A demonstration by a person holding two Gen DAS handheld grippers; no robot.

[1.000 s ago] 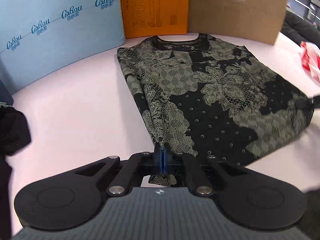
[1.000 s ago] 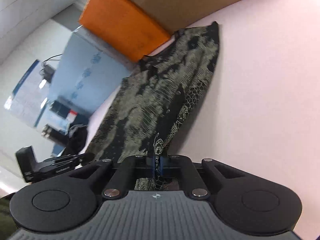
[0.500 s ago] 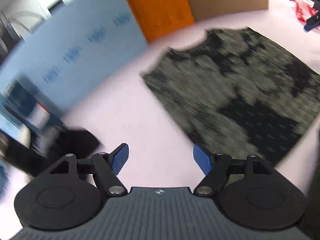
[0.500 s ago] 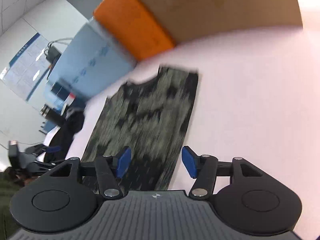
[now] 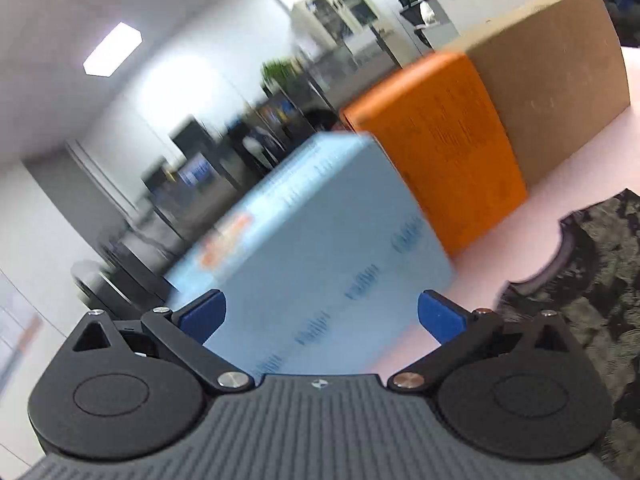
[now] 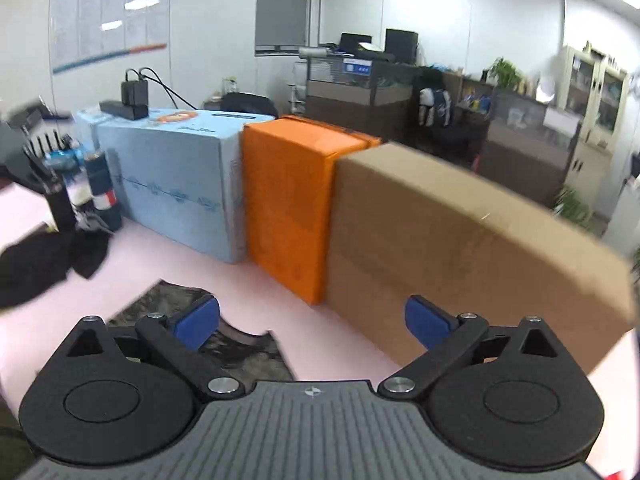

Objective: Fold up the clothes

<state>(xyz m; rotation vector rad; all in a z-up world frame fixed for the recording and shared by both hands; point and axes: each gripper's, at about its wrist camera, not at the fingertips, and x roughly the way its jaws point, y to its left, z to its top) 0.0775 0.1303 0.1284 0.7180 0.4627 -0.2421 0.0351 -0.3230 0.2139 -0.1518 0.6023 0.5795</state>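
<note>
The patterned shirt [image 6: 224,344] lies flat on the pink table [image 6: 168,256], near the orange box [image 6: 288,204] (blue and brown boxes flank it). My left gripper [image 5: 322,316] and right gripper [image 6: 312,322] are spread wide, holding nothing.

Pink table [image 6: 256,288]: patterned garment [image 5: 600,280], three boxes.

White office walls, a ceiling light [image 5: 113,49], cream cabinets [image 6: 596,96], a wall poster [image 6: 110,22].
</note>
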